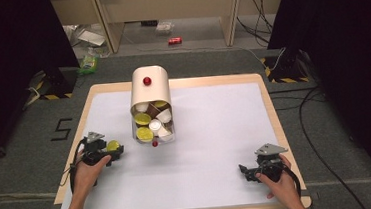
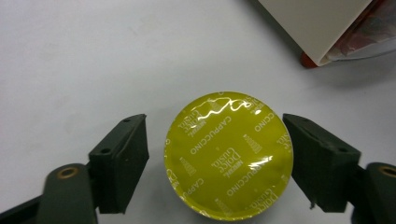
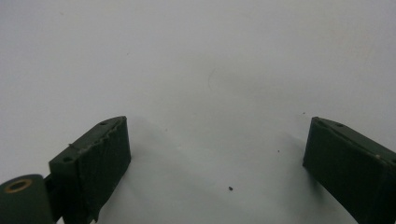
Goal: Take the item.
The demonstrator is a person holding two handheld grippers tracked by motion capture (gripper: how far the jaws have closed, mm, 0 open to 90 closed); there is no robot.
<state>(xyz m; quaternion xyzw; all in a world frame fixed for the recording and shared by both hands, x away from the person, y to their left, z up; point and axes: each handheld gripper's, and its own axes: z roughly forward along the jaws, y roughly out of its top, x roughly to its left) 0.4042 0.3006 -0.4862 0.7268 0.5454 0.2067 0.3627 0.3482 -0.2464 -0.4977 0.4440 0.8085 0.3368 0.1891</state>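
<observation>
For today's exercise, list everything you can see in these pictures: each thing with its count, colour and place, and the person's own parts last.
Table: one, wooden edge, white top.
Dispenser: one, cream with red knob, lying at table centre-left, open drawer facing the person.
Capsules in the drawer: several, yellow, white and brown.
Loose capsule: one, yellow, on the table between the left jaws, untouched.
Can: one, red, on the floor beyond.
Left gripper: black, open, left of the drawer.
Right gripper: black, open, near right edge.
Hands: two, bottom.

Capsule (image 2: 229, 156): on the table (image 1: 217, 147), between my left claw's (image 1: 113, 151) jaws, touching neither.
Dispenser (image 1: 151, 104): just right of that claw, holding capsules.
My right claw (image 1: 246, 172): far right, near edge.
</observation>
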